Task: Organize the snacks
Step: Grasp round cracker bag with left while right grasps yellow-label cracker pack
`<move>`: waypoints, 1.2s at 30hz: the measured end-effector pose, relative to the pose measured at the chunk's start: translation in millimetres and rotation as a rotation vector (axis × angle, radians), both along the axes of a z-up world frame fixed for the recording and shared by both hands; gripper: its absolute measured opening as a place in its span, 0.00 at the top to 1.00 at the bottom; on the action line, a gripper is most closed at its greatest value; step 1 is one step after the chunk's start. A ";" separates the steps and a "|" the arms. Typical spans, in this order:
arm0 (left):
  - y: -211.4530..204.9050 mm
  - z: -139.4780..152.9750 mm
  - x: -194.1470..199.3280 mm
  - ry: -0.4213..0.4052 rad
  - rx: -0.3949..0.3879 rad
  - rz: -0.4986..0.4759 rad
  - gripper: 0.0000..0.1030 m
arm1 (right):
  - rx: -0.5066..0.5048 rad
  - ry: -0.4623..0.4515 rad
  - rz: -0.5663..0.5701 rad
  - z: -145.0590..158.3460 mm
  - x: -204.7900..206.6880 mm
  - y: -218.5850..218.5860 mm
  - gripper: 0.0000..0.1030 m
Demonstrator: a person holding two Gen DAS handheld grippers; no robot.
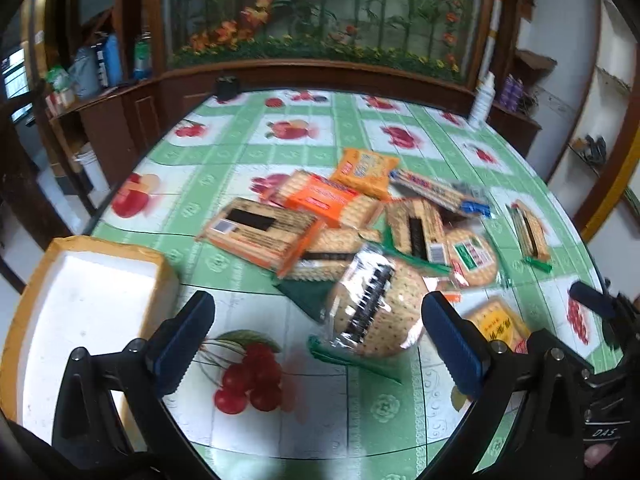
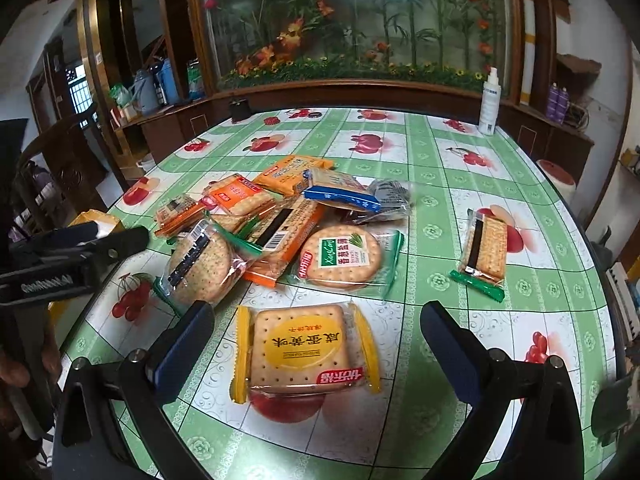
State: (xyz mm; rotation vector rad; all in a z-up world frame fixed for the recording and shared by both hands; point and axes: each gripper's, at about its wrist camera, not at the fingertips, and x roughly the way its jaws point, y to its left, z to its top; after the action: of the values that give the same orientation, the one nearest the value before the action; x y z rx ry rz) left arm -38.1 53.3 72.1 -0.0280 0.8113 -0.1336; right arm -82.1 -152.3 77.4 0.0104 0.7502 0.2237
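Right wrist view: the right hand-held gripper (image 2: 316, 344) is wide apart around a square cracker pack (image 2: 306, 354) with yellow ends, flat on the bench (image 2: 440, 168). Left hand-held gripper (image 1: 318, 338) gapes near a round cracker pack (image 1: 374, 312), beside a white foam box (image 1: 80, 300).

I see green-and-white checked fruit-print worktop (image 2: 440, 184) | yellow-edged square cracker packet (image 2: 306, 354) | green-trimmed round cracker packet (image 2: 344, 258) | white foam tray with orange rim (image 1: 80, 300) | blue-padded black fingers (image 2: 184, 344)
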 end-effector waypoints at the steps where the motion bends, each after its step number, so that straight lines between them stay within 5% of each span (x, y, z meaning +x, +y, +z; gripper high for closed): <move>1: -3.1 -2.6 0.3 0.000 -0.001 -0.020 0.00 | -0.003 0.003 0.000 -0.1 -0.2 -0.1 0.01; 10: -35.9 -24.2 7.2 0.037 0.015 -0.200 0.00 | -0.004 0.036 -0.052 -10.9 -3.0 -20.9 0.01; 22: -52.4 -48.1 28.8 0.099 0.095 -0.243 0.01 | 0.001 0.077 -0.054 -21.3 -2.7 -27.1 0.01; 27: -49.0 -53.7 35.9 0.120 0.093 -0.229 0.21 | 0.012 0.083 -0.051 -22.2 -3.4 -30.2 0.01; 36: -41.0 -51.1 32.4 0.103 0.082 -0.215 0.25 | 0.014 0.120 -0.032 -30.3 -0.1 -21.2 0.01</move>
State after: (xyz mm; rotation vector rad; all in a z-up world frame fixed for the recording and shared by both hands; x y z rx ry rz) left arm -5.7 12.3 21.0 0.1312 0.9212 -0.3031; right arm -82.2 -173.5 47.0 0.0495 0.8678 0.1986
